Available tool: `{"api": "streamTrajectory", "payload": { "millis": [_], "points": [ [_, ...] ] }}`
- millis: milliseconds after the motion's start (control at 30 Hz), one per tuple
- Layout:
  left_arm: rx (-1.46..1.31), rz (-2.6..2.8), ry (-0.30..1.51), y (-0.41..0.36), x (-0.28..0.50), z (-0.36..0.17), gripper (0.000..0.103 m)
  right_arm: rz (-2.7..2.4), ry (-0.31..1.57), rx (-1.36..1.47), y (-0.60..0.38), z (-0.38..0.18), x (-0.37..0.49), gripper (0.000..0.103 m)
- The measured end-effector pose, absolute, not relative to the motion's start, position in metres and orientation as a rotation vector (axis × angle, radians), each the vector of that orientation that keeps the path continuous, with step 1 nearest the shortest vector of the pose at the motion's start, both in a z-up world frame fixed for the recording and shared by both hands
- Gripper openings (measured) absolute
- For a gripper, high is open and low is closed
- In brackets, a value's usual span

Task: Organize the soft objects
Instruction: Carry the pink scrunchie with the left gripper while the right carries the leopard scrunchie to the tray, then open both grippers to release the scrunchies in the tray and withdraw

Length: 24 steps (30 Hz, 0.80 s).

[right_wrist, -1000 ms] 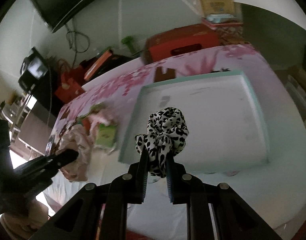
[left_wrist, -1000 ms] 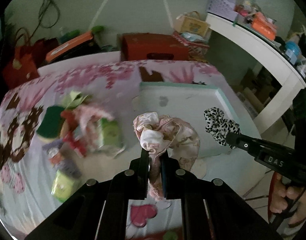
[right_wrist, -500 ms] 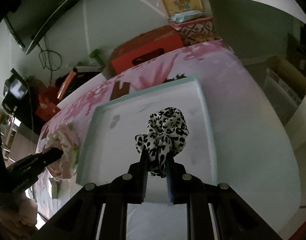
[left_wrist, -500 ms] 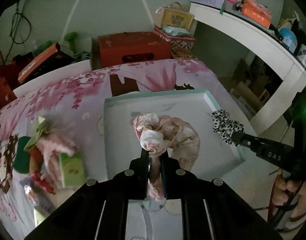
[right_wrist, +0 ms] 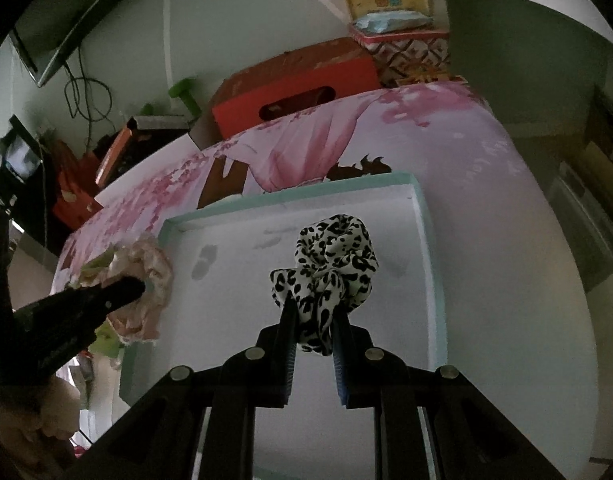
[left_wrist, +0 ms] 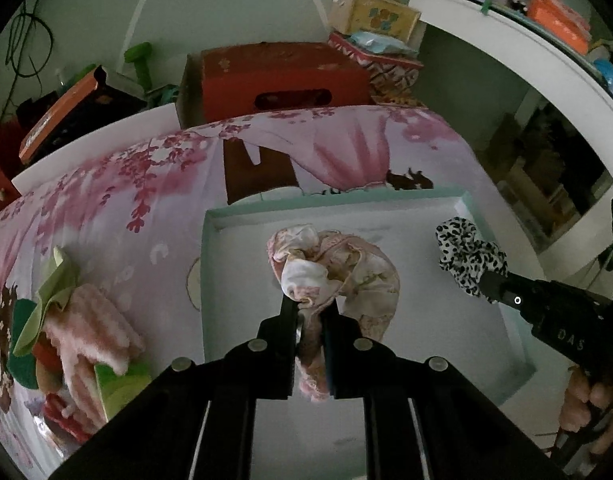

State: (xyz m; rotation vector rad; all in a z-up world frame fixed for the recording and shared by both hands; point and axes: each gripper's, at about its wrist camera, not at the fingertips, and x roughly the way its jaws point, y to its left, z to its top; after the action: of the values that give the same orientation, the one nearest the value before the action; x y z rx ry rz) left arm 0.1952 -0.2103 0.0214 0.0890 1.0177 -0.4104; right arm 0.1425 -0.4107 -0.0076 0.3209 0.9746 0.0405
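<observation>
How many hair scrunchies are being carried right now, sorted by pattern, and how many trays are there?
Pink floral scrunchie: 1, held by the left gripper
Black-and-white leopard scrunchie: 1, held by the right gripper
Light green tray: 1
Total: 3

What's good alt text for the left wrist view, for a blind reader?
The left gripper is shut on a pink floral scrunchie above a shallow mint-rimmed tray on a pink cherry-blossom bedsheet. At right, the right gripper holds a leopard-print scrunchie over the tray; a pile of soft items lies at left.
</observation>
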Motion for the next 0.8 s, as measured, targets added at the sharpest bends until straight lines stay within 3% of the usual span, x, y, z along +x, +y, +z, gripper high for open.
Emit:
{"api": "streamTrajectory", "payload": {
  "millis": [33, 100, 167, 267, 500, 800],
  "points": [
    [0.089, -0.408, 1.021, -0.21, 0.199, 0.019, 0.021, 0.039, 0.982, 0.315, -0.409, -0.009, 0.145, 0.021],
    [0.094, -0.4, 1.03, -0.209, 0.205, 0.016, 0.051, 0.023, 0.99, 0.303, -0.407, -0.01, 0.148, 0.022],
    [0.09, -0.398, 1.038, -0.208, 0.208, 0.014, 0.062, 0.012, 0.998, 0.295, -0.406, -0.01, 0.149, 0.026],
    [0.073, -0.391, 1.031, -0.202, 0.209, 0.016, 0.068, -0.015, 1.014, 0.287, -0.407, -0.01, 0.15, 0.033],
    [0.071, -0.341, 1.017, -0.186, 0.204, 0.027, 0.093, -0.053, 1.049, 0.241, -0.402, 0.001, 0.14, 0.066],
    [0.066, -0.282, 1.042, -0.152, 0.182, 0.039, 0.098, -0.067, 1.096, 0.187, -0.38, 0.018, 0.117, 0.087]
  ]
}}
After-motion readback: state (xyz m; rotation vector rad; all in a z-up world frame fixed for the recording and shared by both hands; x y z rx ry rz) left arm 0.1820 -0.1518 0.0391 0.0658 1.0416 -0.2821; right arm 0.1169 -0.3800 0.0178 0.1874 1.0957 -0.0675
